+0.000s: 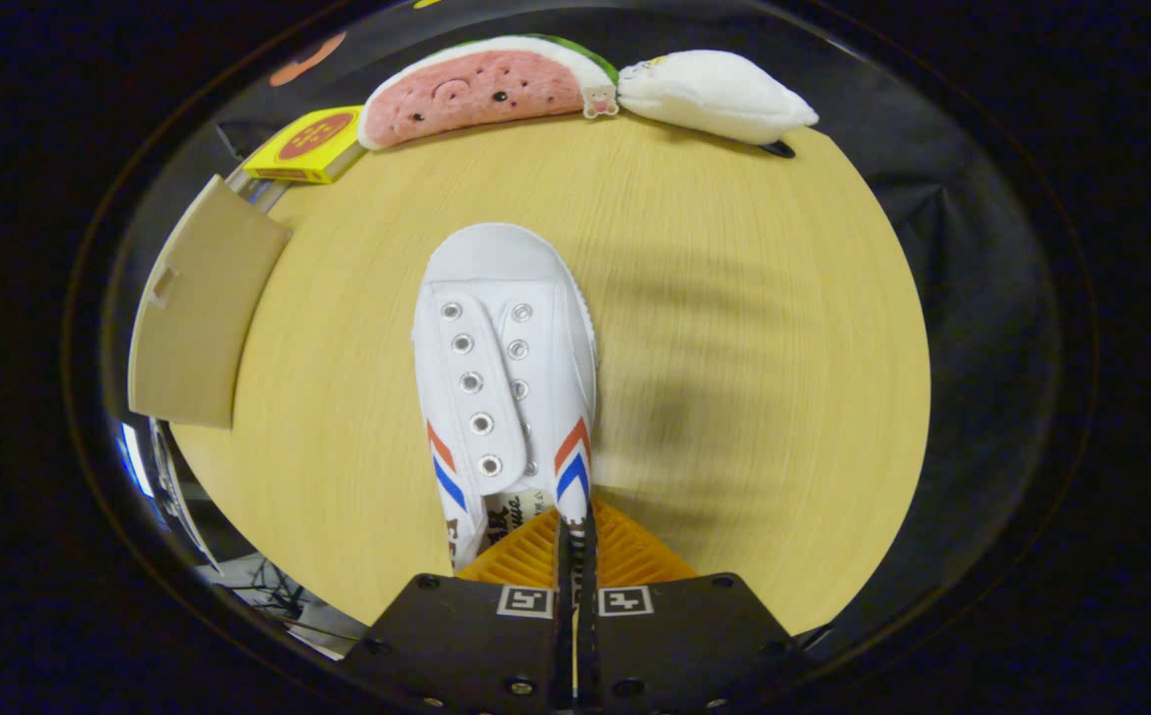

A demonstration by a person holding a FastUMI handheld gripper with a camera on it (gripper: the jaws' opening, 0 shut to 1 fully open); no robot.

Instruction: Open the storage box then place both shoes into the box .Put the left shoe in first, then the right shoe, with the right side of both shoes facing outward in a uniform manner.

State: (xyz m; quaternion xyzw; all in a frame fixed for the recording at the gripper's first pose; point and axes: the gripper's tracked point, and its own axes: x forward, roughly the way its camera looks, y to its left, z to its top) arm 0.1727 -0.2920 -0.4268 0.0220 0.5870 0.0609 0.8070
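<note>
gripper [575, 531]: fingers drawn together with almost no gap, pinching the rim of the shoe's heel opening on the side with the chevron stripes; it looks clenched on that edge.
shoe [505, 387]: white canvas, laceless, with red and blue chevrons on both flanks; it starts right at the fingertips and runs straight ahead of them.
long axis: in line with the fingers, heel at the gripper, toe pointing away toward the far edge of the bench.
height: a blurred shadow lies on the wood to one side of the shoe, so it may be lifted clear; I cannot tell for certain.
bench [754, 298]: round, pale wood, bare around the shoe.
storage box [193, 318]: beige panel at the bench's edge, well off to the side of the shoe's toe, probably the box or its lid.
coming move, as a judgement: the shoe must swing sideways toward that panel, turning so its right flank ends up facing out.
beyond the toe: yellow packet [302, 147], watermelon plush [481, 89], white plush [714, 94] along the far edge, well apart from the shoe.
</note>
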